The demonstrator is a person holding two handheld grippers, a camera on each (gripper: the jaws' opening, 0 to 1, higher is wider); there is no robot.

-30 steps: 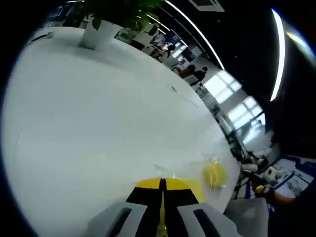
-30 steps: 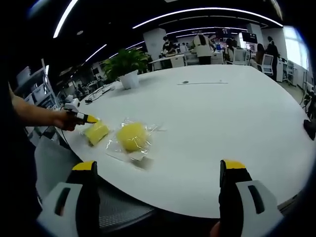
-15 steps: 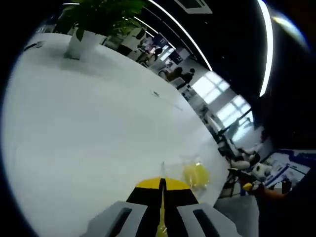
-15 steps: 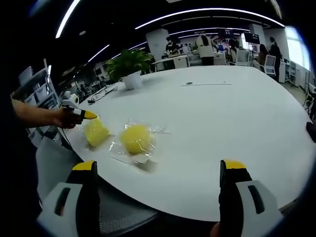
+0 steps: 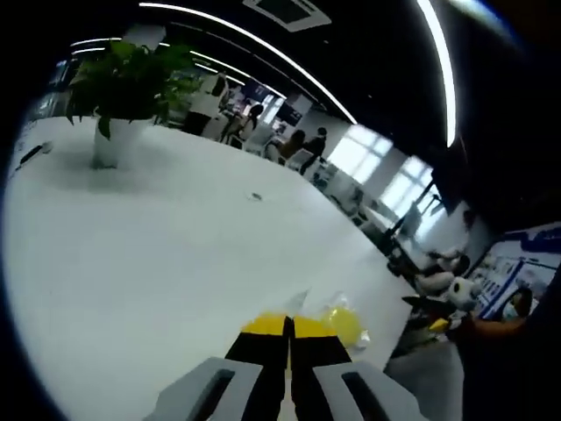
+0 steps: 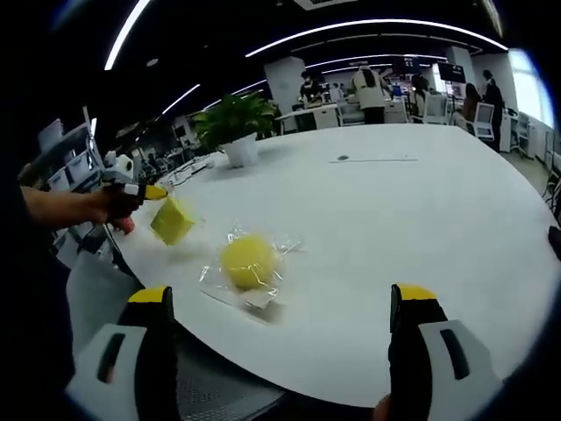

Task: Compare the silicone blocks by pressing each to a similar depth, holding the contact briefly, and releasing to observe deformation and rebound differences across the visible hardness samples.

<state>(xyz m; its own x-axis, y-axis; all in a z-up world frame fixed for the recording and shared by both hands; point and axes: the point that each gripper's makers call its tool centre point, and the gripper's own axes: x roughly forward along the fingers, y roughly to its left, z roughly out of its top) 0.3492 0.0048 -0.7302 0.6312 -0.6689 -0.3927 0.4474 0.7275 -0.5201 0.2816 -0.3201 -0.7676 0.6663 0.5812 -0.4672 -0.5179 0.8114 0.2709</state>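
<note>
Your right claw (image 6: 280, 351) gapes wide, holding nothing, near the bagged round sample (image 6: 247, 261) on the white surface (image 6: 421, 219). Farther off, your left claw (image 6: 147, 191) is clamped on the square block (image 6: 172, 219), lifted. It looks mid-comparison: set it down, then press.

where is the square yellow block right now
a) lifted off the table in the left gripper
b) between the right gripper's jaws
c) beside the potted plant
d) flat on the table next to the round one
a: in the right gripper view the left gripper holds the square yellow block tilted above the white table, apart from the bagged round yellow block.
</note>
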